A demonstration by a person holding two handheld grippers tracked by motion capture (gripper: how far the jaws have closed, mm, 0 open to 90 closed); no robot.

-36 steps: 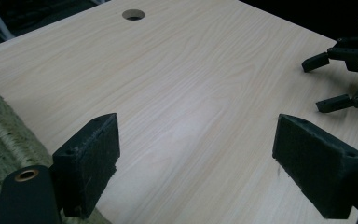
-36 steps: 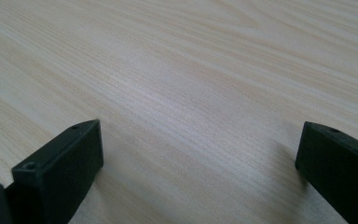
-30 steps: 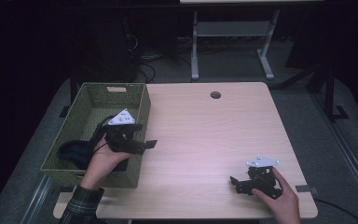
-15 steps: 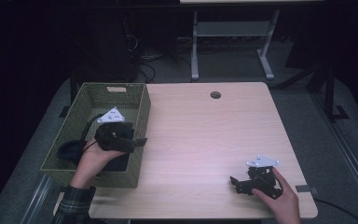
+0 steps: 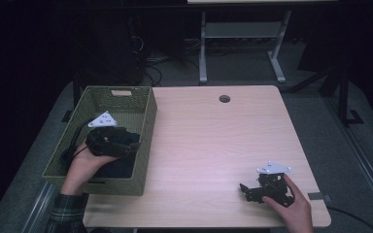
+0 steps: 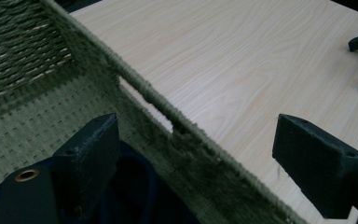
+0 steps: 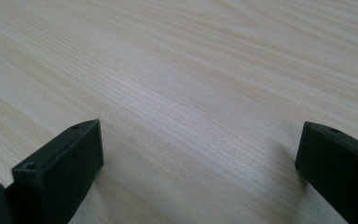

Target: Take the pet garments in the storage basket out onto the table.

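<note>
Dark cloth item (image 6: 135,186): lies in the bottom of the green woven basket (image 5: 145,121), near-right corner, under the left gripper (image 6: 205,154). Navy or black, exact type can't be told; looks like soft folded fabric.

Left jaws: wide apart, nothing between them. In the left gripper view they straddle the basket's right wall: one jaw inside over the cloth, the other out over the bench (image 6: 242,70). Can't tell if the inner jaw touches the fabric.

Right gripper (image 7: 200,163): jaws also wide apart and empty, low over bare bench at the near-right corner, well apart from the basket. High view shows it (image 5: 267,187) held in the person's right hand (image 5: 294,208); its jaw tips also show in the left gripper view.

Handling, my read:
- Light, limp, not fragile. Will sag and drape when lifted and won't hold shape.
- Not slippery, so the foam-like jaw pads should grip fine.
- Pinch a raised fold or bunched edge rather than a flat layer.
- Both jaws need to be inside the wall first; as they stand, closing would catch the basket rim.
- The rough weave may snag the cloth, so lift straight up clear of the wall.
</note>
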